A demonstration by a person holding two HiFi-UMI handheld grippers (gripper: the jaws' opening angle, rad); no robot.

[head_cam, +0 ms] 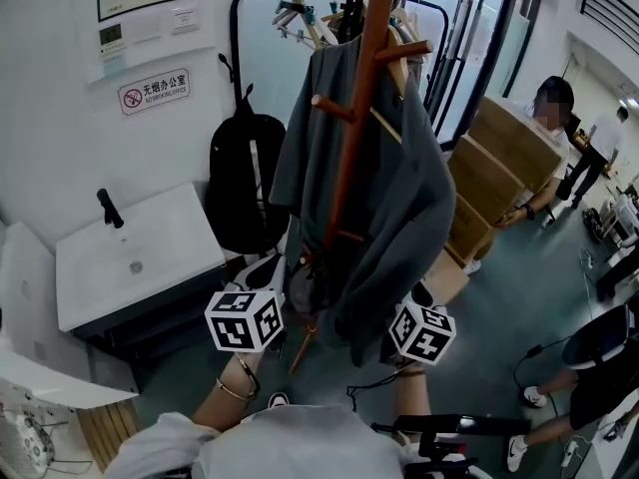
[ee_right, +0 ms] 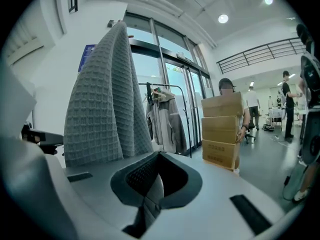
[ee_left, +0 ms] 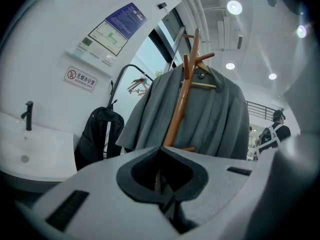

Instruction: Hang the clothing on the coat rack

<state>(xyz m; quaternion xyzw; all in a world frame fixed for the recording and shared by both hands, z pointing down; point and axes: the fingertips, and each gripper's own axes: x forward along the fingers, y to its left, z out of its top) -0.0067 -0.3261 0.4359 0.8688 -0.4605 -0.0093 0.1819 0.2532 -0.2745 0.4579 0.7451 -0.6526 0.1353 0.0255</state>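
While standing close before the wooden coat rack (head_cam: 351,138), holds both grippers low near its foot. At far left, against the white wall (head_cam: 50,118): a white sink (head_cam: 150,267) with a black tap (head_cam: 110,208). Next, a black backpack (head_cam: 245,183), hanging beside the left post of a black clothes rail (head_cam: 236,28) with hangers (head_cam: 300,18) on top. Then the left gripper (ee_left: 161,151), marker cube (head_cam: 243,319) uppermost, just left of the rack's pole; jaws pressed together, nothing made out between them. In the middle, draped over the rack's upper pegs and falling down both sides of the pole: the grey garment (head_cam: 409,208), hem low by the two grippers. Just right of the pole, under that hem, the right gripper (ee_right: 159,156); jaws closed on a fold of the grey waffle-knit cloth, seen in the right gripper view as a tall peak at left. Farther right, well apart, a person (head_cam: 549,103) carrying a stack of cardboard boxes (head_cam: 499,173); beyond, at the right edge, more people (head_cam: 597,372) on the grey-green floor (head_cam: 519,287).
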